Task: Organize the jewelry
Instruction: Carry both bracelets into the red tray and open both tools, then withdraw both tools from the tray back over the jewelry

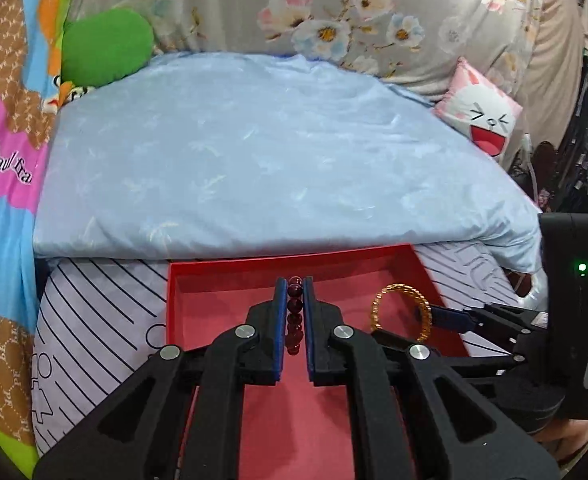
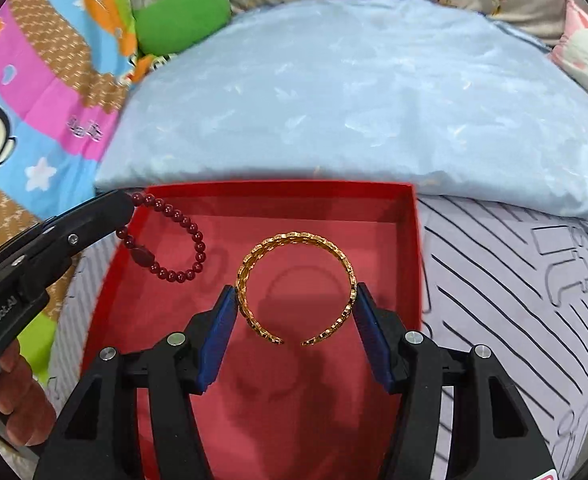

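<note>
A red open box (image 1: 222, 276) (image 2: 407, 248) lies on the bed. My left gripper (image 1: 294, 286) is shut on a dark red bead bracelet (image 1: 295, 316) and holds it above the box's left part; in the right wrist view the beads (image 2: 182, 240) hang from it in a loop. My right gripper (image 2: 295, 294) is shut on a gold open bangle (image 2: 294, 284), its pads (image 2: 222, 320) pressing both sides, above the box floor. The bangle also shows in the left wrist view (image 1: 401, 310).
A light blue folded quilt (image 1: 254, 152) lies just behind the box. A striped lilac sheet (image 2: 513, 300) surrounds the box. A green plush (image 1: 106, 44) and a pink cartoon pillow (image 1: 481, 120) sit at the back. A colourful blanket (image 1: 2, 160) lies to the left.
</note>
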{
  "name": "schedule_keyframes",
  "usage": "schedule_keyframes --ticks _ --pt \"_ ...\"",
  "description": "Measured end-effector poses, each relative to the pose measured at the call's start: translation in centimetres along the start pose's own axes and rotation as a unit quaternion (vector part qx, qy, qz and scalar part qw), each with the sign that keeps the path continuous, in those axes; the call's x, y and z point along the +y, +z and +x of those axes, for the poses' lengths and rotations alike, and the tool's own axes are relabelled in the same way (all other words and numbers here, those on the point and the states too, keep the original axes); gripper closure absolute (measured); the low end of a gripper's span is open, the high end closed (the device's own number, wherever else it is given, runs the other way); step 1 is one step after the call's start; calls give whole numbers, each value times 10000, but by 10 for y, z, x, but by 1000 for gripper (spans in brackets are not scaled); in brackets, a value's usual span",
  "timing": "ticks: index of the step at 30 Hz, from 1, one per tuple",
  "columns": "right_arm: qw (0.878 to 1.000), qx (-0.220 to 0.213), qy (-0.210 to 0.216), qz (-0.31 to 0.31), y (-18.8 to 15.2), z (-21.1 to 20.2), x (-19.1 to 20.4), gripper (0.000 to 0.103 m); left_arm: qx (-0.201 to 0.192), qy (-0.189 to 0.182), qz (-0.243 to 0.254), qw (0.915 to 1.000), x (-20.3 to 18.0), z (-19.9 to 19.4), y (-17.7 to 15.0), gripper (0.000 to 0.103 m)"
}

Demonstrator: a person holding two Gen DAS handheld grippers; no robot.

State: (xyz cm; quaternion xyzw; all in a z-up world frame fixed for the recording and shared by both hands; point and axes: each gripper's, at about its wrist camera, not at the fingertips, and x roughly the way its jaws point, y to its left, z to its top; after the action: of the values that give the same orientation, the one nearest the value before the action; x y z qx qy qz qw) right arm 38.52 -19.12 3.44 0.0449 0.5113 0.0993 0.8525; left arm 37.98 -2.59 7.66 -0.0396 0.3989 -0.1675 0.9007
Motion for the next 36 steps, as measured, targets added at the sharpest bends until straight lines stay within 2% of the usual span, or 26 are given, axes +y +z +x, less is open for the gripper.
schedule_keyframes --ticks 3,6,8,9,11,12,13,18,22,27,32,36 --pt "9996 193 -186 -70 5 20 -1 46 163 54 -115 9998 11 17 -1 95" --pt "9981 213 -466 -340 7 28 6 45 271 106 -83 9995 15 25 -5 95" --pt "9978 247 -492 -377 8 30 7 45 264 175 -91 9995 15 24 -6 95" --pt "9979 225 -483 -361 7 30 7 44 228 230 -79 9994 14 23 -6 92" --pt "9983 128 -491 -278 6 25 4 40 118 399 -3 9991 13 16 -8 79" --pt "9985 81 -477 -238 6 22 2 40 73 470 14 9989 13 12 -7 67" --pt "9989 25 -444 -172 5 17 0 40 13 536 13 9986 13 8 -8 62" --pt "9994 -285 -160 98 -8 -22 -6 40 -192 712 -58 9973 17 -24 -17 60" --pt "9980 -600 -24 204 -32 -63 -6 40 -324 881 -86 9955 13 -55 -34 56" --pt "9962 -847 8 205 -80 -105 3 39 -542 1096 161 9924 -8 -100 -68 55" --pt "9956 -915 -204 81 -131 -129 15 39 -544 1014 156 9932 -23 -130 -104 54" --pt "9958 -877 -219 143 -174 -138 20 39 -433 1009 43 9939 -30 -145 -144 54"
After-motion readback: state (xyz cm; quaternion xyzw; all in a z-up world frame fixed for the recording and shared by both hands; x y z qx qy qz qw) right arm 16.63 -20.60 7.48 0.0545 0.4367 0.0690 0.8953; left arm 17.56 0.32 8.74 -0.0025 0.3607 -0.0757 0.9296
